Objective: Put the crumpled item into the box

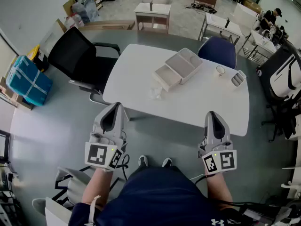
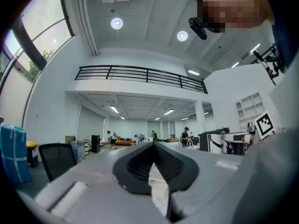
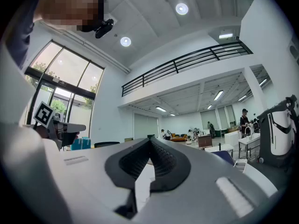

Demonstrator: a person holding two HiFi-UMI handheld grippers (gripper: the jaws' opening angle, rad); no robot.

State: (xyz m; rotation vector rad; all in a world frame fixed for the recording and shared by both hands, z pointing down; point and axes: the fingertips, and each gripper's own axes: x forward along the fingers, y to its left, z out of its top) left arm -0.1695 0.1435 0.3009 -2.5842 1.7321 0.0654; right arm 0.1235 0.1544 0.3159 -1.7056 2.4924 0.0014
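On the white table a small crumpled clear-white item lies near the front edge. Just behind it stands an open pale box with its lid folded back. Both grippers are held level in front of the table, short of its near edge. My left gripper is shut with nothing between its jaws, and in the left gripper view its tips meet. My right gripper is shut and empty too, its jaws closed to a point.
A black office chair stands at the table's left and a blue chair at its far right. A small cup and a grey holder sit on the table's right end. A blue bag lies far left.
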